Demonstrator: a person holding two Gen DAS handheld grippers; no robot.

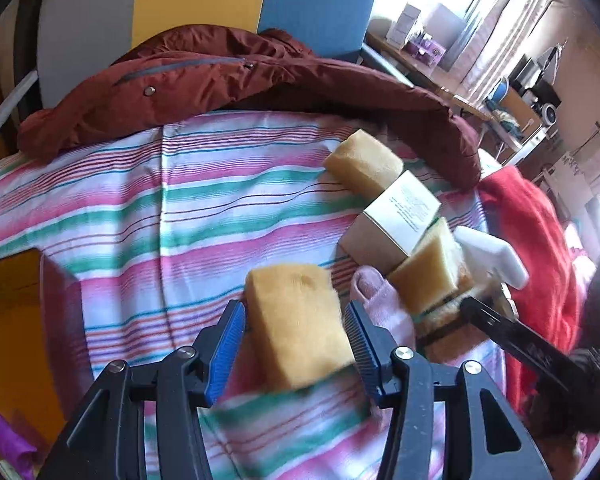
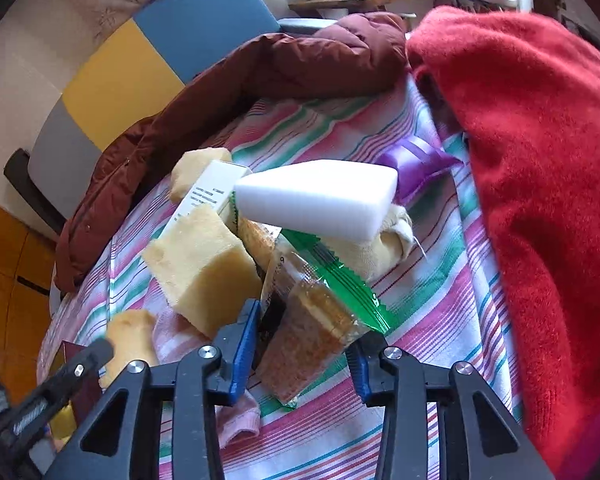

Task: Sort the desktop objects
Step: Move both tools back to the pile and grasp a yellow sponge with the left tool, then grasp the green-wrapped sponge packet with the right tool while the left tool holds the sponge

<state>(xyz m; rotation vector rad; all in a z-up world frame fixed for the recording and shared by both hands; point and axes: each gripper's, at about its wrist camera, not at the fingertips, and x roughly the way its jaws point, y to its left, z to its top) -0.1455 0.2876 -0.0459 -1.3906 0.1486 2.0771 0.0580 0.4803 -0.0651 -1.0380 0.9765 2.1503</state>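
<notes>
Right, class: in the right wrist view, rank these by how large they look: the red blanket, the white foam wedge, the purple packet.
1. Red blanket, by far the largest.
2. White foam wedge.
3. Purple packet, partly hidden behind the wedge and farther from the camera, so its true size is unsure.

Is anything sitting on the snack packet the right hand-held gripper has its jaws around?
Yes. The right hand-held gripper brackets the near end of the snack packet, but the far end is buried: a white foam block lies across it, and a yellow sponge leans against its left side.
</notes>
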